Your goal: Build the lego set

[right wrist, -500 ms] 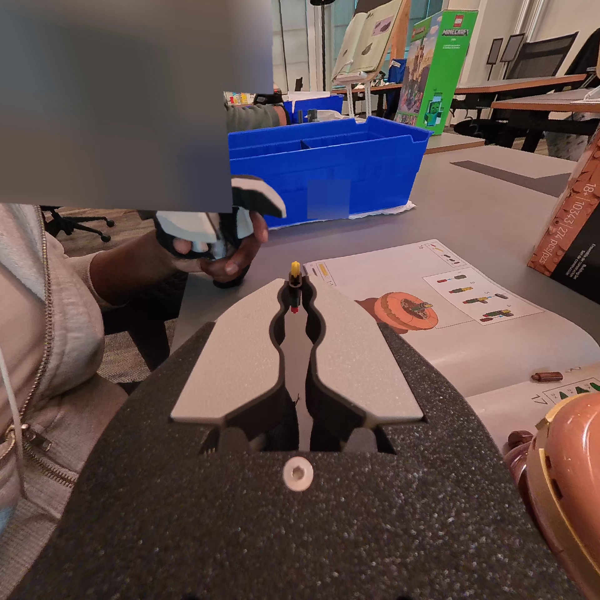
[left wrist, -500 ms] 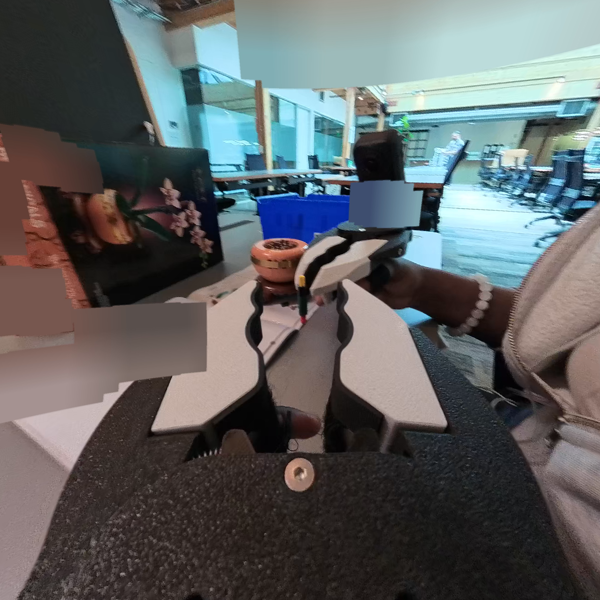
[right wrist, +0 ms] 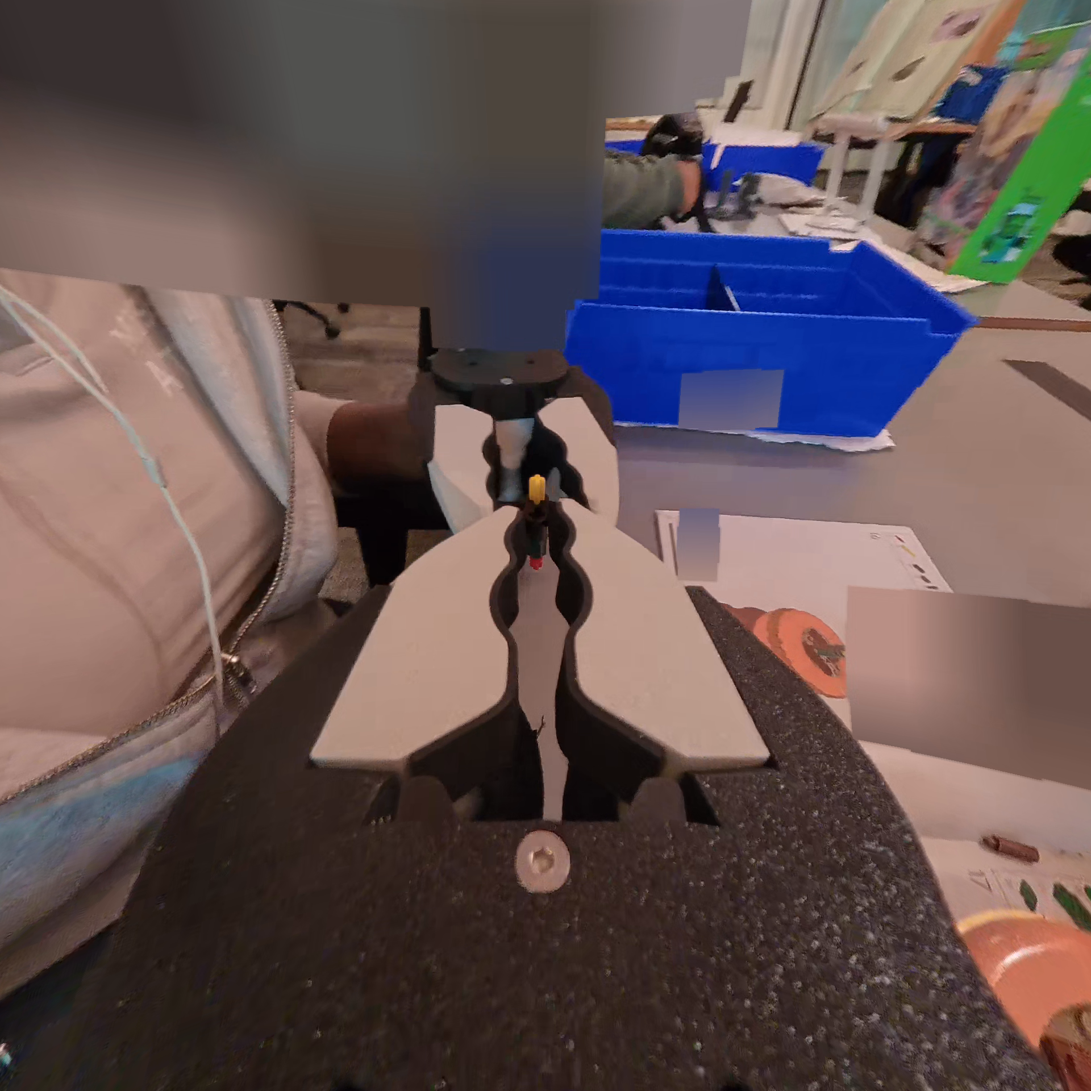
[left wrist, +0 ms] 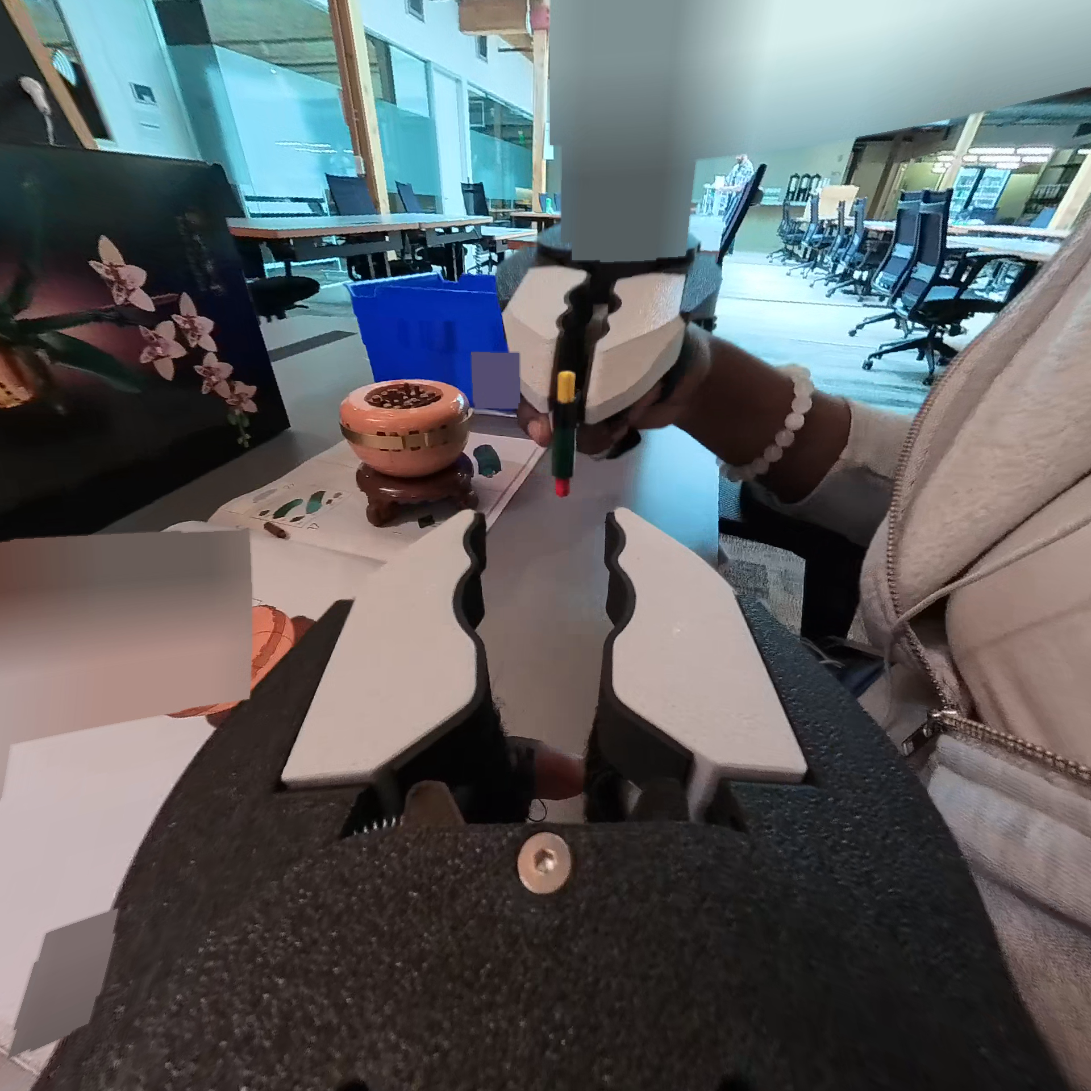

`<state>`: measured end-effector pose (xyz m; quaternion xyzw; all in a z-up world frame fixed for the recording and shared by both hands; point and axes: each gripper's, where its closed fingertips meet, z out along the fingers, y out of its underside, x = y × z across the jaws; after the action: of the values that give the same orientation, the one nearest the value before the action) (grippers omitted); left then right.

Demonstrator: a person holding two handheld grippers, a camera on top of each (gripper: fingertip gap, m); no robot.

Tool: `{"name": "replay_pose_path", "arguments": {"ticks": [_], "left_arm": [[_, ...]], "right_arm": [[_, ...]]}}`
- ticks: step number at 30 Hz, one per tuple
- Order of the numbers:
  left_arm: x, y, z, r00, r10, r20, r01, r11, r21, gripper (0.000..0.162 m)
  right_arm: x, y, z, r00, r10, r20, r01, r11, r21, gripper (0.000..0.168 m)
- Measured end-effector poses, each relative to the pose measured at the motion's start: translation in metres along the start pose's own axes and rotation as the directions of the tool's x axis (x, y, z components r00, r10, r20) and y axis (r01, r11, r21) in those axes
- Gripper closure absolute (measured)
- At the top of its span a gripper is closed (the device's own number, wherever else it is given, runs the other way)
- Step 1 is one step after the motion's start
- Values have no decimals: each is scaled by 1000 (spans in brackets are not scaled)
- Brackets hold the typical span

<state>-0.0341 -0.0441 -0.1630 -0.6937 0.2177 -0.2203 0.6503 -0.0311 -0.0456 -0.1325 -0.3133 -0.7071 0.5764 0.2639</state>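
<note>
My right gripper (right wrist: 536, 522) is shut on a thin lego stem (right wrist: 536, 490) with a yellow top, dark green body and red tip. In the left wrist view the stem (left wrist: 562, 437) hangs upright from the right gripper (left wrist: 570, 384), just beyond my left fingertips. My left gripper (left wrist: 544, 519) is open and empty, facing the right gripper head on. It also shows in the right wrist view (right wrist: 525, 466), just behind the stem. The built pink pot (left wrist: 404, 434) sits on a brown stand on the instruction booklet (left wrist: 330, 513), left of both grippers.
A blue bin (right wrist: 767, 354) stands on the grey table behind the booklet (right wrist: 797, 555). A dark set box with an orchid picture (left wrist: 118, 330) stands at far left. A small brown piece (right wrist: 1009, 848) lies on the booklet. The person's torso (left wrist: 974, 531) is close on the right. Less than 4 cm separates the two grippers' tips. The built pink pot (left wrist: 404, 434) is about equally far from each gripper, around 15 centimeters.
The two grippers have swung to face each other directly. The right gripper has risen and come closer to the left, with the stem now hanging upright just beyond the left fingertips.
</note>
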Motion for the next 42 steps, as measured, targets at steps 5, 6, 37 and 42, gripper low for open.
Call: {"name": "replay_pose_path", "arguments": {"ticks": [5, 6, 37, 42], "left_arm": [[7, 3, 7, 999, 32, -9, -32, 999, -41, 129], [7, 3, 8, 999, 43, -5, -43, 998, -46, 132], [2, -1, 6, 1000, 6, 13, -6, 1000, 8, 156], [-30, -8, -4, 990, -92, 110, 87, 995, 53, 157]], "right_arm": [[-3, 6, 8, 997, -1, 71, 8, 995, -96, 161], [-4, 5, 9, 997, -5, 80, 13, 995, -98, 161], [2, 15, 15, 988, 73, 139, -68, 997, -40, 158], [25, 5, 2, 997, 40, -69, -40, 999, 7, 127]]}}
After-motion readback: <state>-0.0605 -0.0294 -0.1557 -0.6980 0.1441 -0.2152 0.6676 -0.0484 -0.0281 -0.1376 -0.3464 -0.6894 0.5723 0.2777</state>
